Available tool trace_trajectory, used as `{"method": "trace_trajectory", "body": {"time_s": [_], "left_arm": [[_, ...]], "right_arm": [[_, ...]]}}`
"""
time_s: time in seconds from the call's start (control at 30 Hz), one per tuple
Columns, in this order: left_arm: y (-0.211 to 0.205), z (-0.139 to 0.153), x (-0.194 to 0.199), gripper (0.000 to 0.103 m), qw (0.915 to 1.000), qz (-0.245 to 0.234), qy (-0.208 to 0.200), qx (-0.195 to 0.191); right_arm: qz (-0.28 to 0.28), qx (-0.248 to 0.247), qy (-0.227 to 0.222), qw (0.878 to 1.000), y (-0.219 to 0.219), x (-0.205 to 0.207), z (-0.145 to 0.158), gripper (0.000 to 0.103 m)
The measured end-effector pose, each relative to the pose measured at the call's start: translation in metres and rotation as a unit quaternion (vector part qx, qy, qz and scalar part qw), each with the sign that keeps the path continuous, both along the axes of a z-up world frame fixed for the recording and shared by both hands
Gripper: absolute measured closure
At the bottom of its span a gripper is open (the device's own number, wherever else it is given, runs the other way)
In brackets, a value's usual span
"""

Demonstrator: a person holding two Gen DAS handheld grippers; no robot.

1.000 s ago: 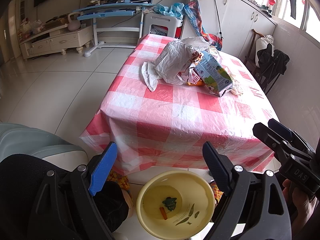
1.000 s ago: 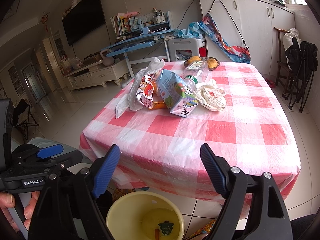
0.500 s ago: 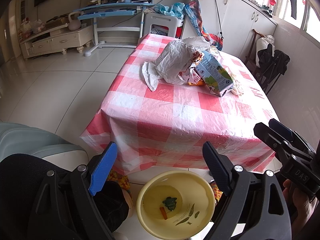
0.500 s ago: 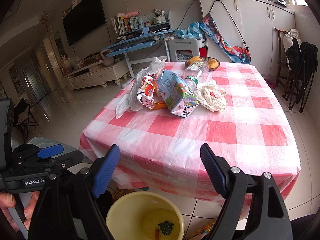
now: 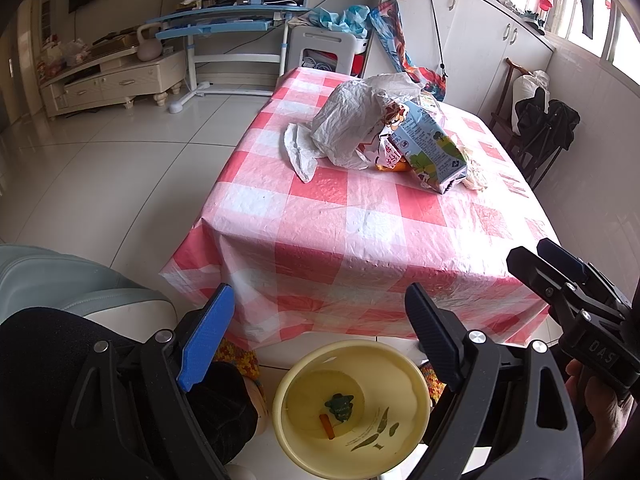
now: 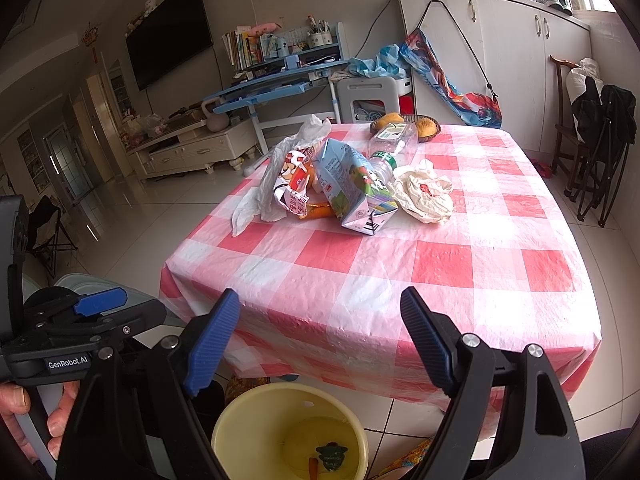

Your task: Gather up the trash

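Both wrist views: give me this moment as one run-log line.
phase: pre-reach | left gripper: open, empty | right gripper: open, empty | trash pile: on table, untouched | yellow bin: on floor below table edge

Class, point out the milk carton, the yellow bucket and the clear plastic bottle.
milk carton (image 6: 352, 192), right wrist view, its printed side.
yellow bucket (image 5: 416, 376), left wrist view, its inner wall.
clear plastic bottle (image 6: 390, 148), right wrist view, its body.
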State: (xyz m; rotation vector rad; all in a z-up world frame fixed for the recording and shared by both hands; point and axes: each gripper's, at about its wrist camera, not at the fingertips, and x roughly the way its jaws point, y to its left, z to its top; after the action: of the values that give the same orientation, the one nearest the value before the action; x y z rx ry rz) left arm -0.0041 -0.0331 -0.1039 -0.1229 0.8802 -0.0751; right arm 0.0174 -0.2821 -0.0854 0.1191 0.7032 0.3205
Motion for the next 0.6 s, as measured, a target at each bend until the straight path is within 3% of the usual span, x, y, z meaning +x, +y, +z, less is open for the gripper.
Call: {"method": "trace_trajectory", "body": {"time_s": [0.6], "left_arm": [[0.0001, 0.0003, 0.0001, 0.020, 1.0000, 0.000, 0.000, 0.000]], "right_arm": [[0.000, 0.000, 0.000, 1.000, 0.0004, 0.0008, -0.0007, 0.024]]}}
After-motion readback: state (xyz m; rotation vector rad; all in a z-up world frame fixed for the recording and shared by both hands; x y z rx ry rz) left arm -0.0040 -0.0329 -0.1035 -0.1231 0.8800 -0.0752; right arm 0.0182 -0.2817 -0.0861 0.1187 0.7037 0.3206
